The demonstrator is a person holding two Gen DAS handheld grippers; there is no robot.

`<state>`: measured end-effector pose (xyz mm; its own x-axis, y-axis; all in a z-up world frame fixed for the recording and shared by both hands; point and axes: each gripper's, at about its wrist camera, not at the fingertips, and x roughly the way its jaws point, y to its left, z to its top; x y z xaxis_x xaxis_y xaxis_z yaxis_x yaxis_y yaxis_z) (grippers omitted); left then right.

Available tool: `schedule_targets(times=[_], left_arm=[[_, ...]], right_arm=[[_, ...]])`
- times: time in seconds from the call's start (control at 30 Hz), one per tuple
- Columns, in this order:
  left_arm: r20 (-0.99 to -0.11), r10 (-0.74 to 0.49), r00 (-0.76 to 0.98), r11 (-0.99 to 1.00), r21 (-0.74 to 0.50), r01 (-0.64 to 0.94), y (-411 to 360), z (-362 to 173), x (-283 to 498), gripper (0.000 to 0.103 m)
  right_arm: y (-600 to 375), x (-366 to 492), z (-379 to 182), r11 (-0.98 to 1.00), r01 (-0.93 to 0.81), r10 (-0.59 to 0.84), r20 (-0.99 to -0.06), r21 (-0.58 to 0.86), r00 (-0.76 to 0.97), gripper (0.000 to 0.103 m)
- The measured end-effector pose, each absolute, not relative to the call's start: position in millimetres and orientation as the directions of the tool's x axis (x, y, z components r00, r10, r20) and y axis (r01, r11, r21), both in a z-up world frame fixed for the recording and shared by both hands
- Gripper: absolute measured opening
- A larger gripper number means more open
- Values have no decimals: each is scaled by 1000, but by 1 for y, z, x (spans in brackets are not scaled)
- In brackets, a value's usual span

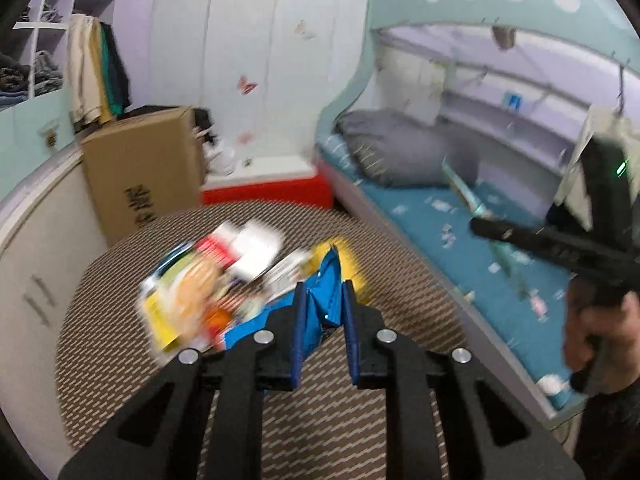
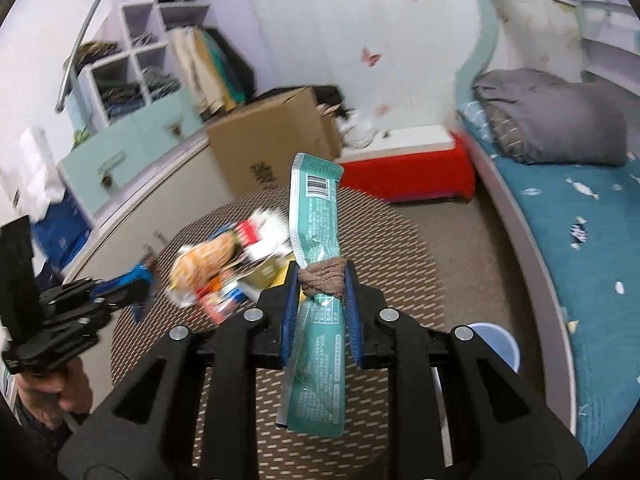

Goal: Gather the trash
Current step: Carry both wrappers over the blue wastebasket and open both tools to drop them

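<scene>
My left gripper (image 1: 325, 286) is shut on a crumpled blue and yellow wrapper (image 1: 326, 304), held above the round woven table (image 1: 112, 328). A blurred pile of colourful wrappers and packets (image 1: 208, 280) lies on the table just left of it. My right gripper (image 2: 321, 268) is shut on a long teal wrapper (image 2: 318, 216) together with a brown crumpled wad (image 2: 324, 282). The teal wrapper stands upright through the jaws. In the right wrist view the left gripper (image 2: 138, 282) with its blue wrapper (image 2: 140, 272) is at the left, beside the pile (image 2: 224, 264).
A cardboard box (image 1: 140, 168) and a red and white box (image 1: 268, 188) stand behind the table. A bed with a blue sheet (image 1: 440, 220) and a grey pillow (image 1: 408, 152) runs along the right. A pale blue bucket (image 2: 496, 344) sits low beside the table. A white cabinet (image 1: 32, 260) stands at the left.
</scene>
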<state>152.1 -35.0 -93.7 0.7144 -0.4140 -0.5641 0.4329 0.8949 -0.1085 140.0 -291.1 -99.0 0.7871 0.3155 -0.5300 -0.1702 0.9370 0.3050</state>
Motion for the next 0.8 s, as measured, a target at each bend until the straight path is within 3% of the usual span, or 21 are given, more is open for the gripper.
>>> schedule_targets(times=[0.27, 0.47, 0.8], left_arm=[[-570, -519, 638, 841, -205, 501, -121, -92, 200, 16], [-645, -524, 556, 830, -240, 503, -184, -123, 239, 16], [-759, -501, 416, 810, -242, 534, -292, -181, 293, 16]], right_arm=[[-400, 169, -129, 927, 32, 204, -576, 372, 791, 22], [-467, 205, -208, 892, 187, 172, -692, 412, 701, 22], [-517, 255, -324, 825, 318, 229, -791, 467, 567, 23]])
